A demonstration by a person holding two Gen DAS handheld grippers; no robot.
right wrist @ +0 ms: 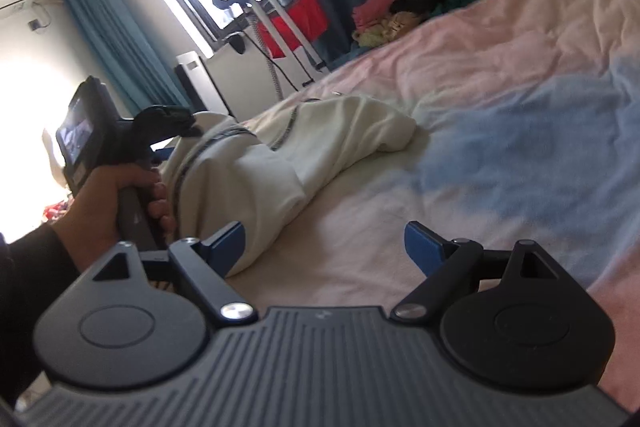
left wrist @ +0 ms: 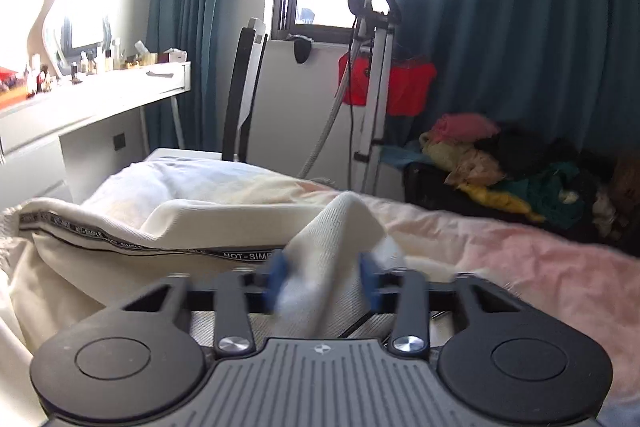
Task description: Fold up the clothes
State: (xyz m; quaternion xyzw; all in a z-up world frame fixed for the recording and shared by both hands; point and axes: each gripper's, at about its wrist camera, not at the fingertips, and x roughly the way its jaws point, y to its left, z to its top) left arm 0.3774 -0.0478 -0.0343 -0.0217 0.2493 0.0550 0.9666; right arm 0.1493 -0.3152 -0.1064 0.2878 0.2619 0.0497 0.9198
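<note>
A cream garment [left wrist: 120, 259] with a black-and-white lettered trim lies bunched on the bed; it also shows in the right wrist view [right wrist: 304, 147]. My left gripper [left wrist: 324, 281] has a raised fold of the cream cloth between its blue pads [left wrist: 276, 281], which are blurred with motion and stand partly apart. In the right wrist view a hand holds the left gripper's handle [right wrist: 132, 203] at the garment's left end. My right gripper [right wrist: 324, 247] is open and empty, just above the bedcover, with its left pad [right wrist: 230, 247] close to the garment's near end.
The bed has a pink, white and blue cover [right wrist: 500, 107]. A pile of mixed clothes [left wrist: 512, 167] lies past the far bed edge. A garment steamer stand [left wrist: 372, 75] with a red item, a white desk [left wrist: 100, 99] and teal curtains stand beyond.
</note>
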